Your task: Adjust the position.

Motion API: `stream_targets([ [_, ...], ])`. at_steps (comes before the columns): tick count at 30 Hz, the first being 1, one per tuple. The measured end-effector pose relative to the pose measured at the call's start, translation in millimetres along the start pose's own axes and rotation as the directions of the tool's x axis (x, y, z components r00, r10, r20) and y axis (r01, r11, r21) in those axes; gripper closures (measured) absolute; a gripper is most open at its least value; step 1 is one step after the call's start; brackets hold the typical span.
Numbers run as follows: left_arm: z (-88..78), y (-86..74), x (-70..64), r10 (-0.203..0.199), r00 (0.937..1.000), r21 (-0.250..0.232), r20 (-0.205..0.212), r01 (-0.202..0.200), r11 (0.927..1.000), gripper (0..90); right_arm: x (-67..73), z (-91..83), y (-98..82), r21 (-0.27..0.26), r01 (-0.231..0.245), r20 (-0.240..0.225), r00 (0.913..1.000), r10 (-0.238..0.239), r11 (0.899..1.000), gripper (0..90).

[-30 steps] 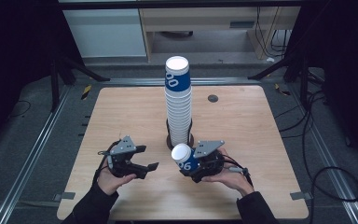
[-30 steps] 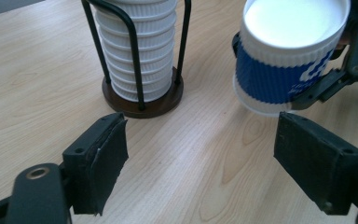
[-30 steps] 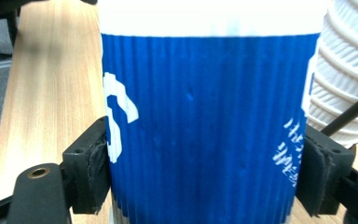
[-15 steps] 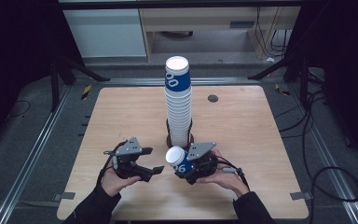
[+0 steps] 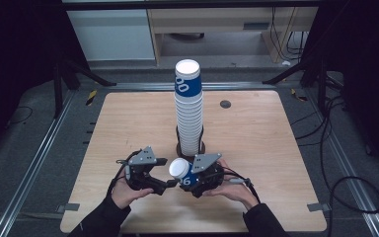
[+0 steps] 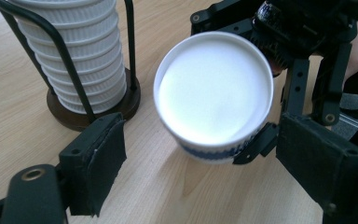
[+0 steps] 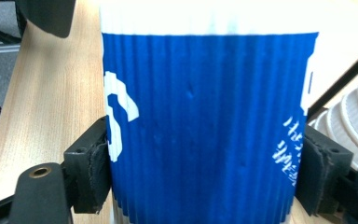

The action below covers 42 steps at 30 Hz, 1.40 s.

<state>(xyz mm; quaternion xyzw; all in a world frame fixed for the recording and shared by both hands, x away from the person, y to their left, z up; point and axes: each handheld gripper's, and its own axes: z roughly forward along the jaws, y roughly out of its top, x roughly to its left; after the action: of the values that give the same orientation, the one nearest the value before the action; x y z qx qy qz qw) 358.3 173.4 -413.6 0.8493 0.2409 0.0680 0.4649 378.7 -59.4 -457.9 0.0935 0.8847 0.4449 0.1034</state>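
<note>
The cup (image 5: pixel 181 171), blue ribbed paper with white print and a white rim, lies tilted near the table's (image 5: pixel 276 158) front edge, about midway along it, its open mouth turned up and toward the left gripper (image 5: pixel 169 184). In the left gripper view the cup's (image 6: pixel 214 93) inside looks white and bare. The right gripper (image 5: pixel 193 181) is clamped on it: in the right gripper view both pads press the blue wall (image 7: pixel 205 121) from either side. The left gripper stands open just beside the cup, its jaws spread on either side of the rim without touching it. Behind the cup, near the table's middle, a tall stack (image 5: pixel 188 111) of nested cups stands upright in a holder (image 5: pixel 179 144) with a round dark base and black wire uprights; the top cup shows blue, the rest only white rims.
</note>
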Motion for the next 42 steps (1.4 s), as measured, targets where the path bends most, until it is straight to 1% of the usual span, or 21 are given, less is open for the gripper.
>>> stream_targets([
  [6,4.1,0.3,-2.3,0.011,0.9999,0.016,0.008,-0.011,0.9998,16.3,5.7,6.9,3.4,-0.017,0.043,-0.004,0.9991,-0.043,0.999,20.6],
  [9,6.2,0.1,-3.0,0.01,0.9998,0.025,0.015,-0.01,0.9996,17.1,8.2,10.0,4.0,-0.018,0.061,-0.007,0.9981,-0.061,0.998,20.6],
  [15,10.1,-0.7,-4.8,0.016,0.9997,0.05,0.018,-0.017,0.9986,18.8,10.1,13.0,5.9,-0.027,0.065,-0.016,0.9977,-0.066,0.998,20.6],
  [20,12.2,-1.2,-6.2,0.022,0.9996,0.063,0.02,-0.023,0.9977,21.3,12.2,15.3,7.1,-0.035,0.08,-0.019,0.9965,-0.081,0.996,20.7],
  [23,12.2,-1.4,-6.9,0.024,0.9995,0.064,0.019,-0.025,0.9976,24.5,13.0,16.0,7.6,-0.034,0.082,-0.021,0.9963,-0.083,0.996,20.7],
  [25,12.5,-1.5,-7.0,0.024,0.9996,0.067,0.017,-0.025,0.9975,25.1,12.9,16.3,7.4,-0.031,0.083,-0.022,0.9962,-0.084,0.996,20.7],
  [31,12.4,-1.6,-6.2,0.013,0.9996,0.072,0.026,-0.015,0.9973,25.6,13.0,17.4,7.3,-0.025,0.064,-0.029,0.9974,-0.065,0.998,19.1],
  [33,11.9,-1.7,-5.5,0.008,0.9996,0.072,0.026,-0.01,0.9974,25.6,12.4,17.8,7.2,-0.026,0.044,-0.039,0.9982,-0.045,0.999,17.7],
  [34,11.4,-1.7,-5.3,0.011,0.9997,0.072,0.021,-0.012,0.9974,25.8,11.9,17.7,7.0,-0.027,0.036,-0.041,0.9985,-0.037,0.999,15.0],
  [36,9.5,-1.5,-4.1,0.01,0.9998,0.066,0.016,-0.011,0.9978,25.9,10.1,17.4,6.8,-0.025,0.018,-0.038,0.9991,-0.019,1.0,8.6],
  [40,2.3,-0.1,-1.1,0.005,0.9999,0.04,0.009,-0.005,0.9992,26.0,6.6,13.7,5.9,-0.027,-0.008,-0.034,0.9994,0.007,1.0,6.9],
  [42,-1.9,0.4,0.4,0.006,1.0,0.031,-0.001,-0.006,0.9995,26.0,5.1,10.3,6.1,-0.041,-0.014,-0.021,0.9997,0.013,0.999,6.6],
])
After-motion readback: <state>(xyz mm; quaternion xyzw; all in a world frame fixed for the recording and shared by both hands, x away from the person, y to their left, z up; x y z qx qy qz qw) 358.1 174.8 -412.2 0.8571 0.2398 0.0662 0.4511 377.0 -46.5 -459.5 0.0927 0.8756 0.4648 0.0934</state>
